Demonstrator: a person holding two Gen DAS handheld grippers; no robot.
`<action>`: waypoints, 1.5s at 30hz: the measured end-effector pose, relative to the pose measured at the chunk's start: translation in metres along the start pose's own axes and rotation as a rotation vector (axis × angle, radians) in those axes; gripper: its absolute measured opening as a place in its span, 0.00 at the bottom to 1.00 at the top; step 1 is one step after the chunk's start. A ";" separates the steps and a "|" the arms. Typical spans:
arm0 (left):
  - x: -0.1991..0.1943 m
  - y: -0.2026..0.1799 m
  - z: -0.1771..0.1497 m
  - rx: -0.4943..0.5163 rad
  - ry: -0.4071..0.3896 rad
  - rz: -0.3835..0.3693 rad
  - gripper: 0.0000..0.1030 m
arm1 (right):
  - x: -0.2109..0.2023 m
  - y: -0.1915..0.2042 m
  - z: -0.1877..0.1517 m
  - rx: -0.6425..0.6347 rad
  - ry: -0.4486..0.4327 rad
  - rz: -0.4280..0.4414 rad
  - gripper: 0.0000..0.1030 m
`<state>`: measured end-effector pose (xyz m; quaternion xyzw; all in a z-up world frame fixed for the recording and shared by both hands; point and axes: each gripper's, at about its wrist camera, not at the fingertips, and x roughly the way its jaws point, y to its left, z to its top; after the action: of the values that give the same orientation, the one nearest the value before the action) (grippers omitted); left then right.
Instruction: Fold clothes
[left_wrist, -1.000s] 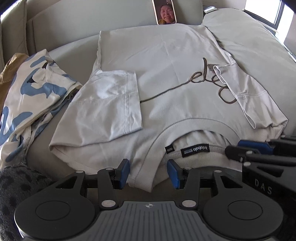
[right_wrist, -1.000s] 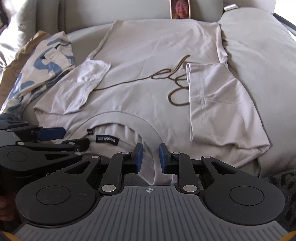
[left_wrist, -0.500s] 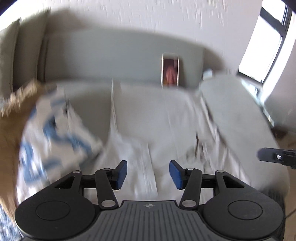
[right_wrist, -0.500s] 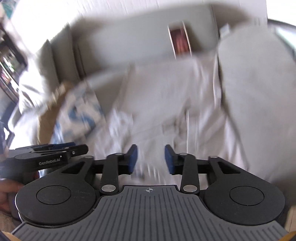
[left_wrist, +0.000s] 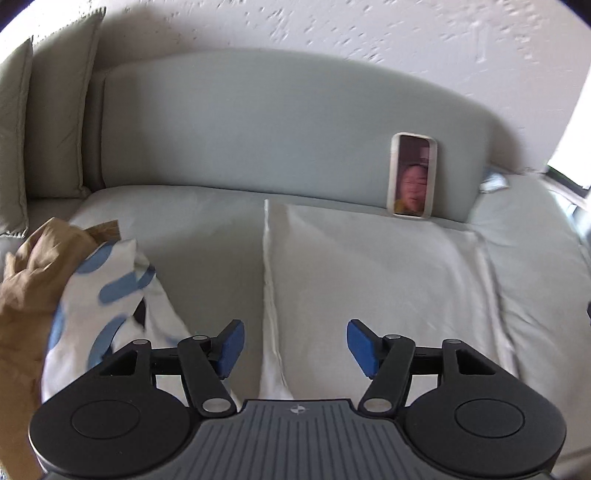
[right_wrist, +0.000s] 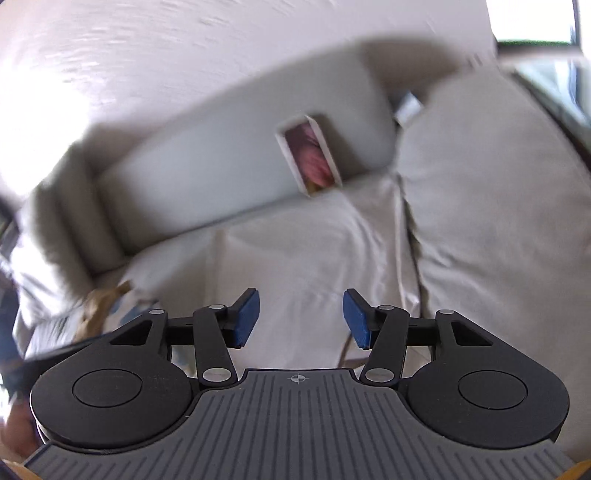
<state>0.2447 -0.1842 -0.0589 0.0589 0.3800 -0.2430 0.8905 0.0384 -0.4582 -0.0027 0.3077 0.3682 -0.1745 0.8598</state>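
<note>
A beige T-shirt (left_wrist: 369, 266) lies flat on the grey sofa seat; only its far hem part shows in both views (right_wrist: 306, 258). My left gripper (left_wrist: 295, 347) is raised above the shirt's left edge, open, with nothing between its blue pads. My right gripper (right_wrist: 301, 317) hangs open over the shirt too, tilted, and holds nothing. The shirt's collar and sleeves are hidden below the gripper bodies. The right wrist view is blurred by motion.
A white-and-blue patterned garment (left_wrist: 110, 306) and a tan garment (left_wrist: 33, 280) are heaped at the left. A phone (left_wrist: 413, 176) leans on the sofa backrest (left_wrist: 258, 129). A large cushion (right_wrist: 498, 203) lies to the right. Pillows (left_wrist: 55, 110) stand far left.
Both grippers have let go of the collar, opened wide and lifted up and back; the views now point at the backrest and wall instead of down at the shirt.
</note>
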 end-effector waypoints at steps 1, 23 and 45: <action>0.016 0.000 0.005 -0.002 -0.001 0.014 0.59 | 0.019 -0.006 0.008 0.012 0.008 -0.027 0.54; 0.240 0.055 0.074 -0.203 0.106 -0.052 0.55 | 0.266 -0.128 0.140 0.223 -0.006 -0.124 0.36; 0.229 0.041 0.088 -0.087 0.066 -0.080 0.04 | 0.279 -0.113 0.144 0.088 -0.012 -0.135 0.01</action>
<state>0.4569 -0.2621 -0.1620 0.0128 0.4212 -0.2598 0.8689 0.2406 -0.6585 -0.1768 0.3184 0.3750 -0.2500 0.8340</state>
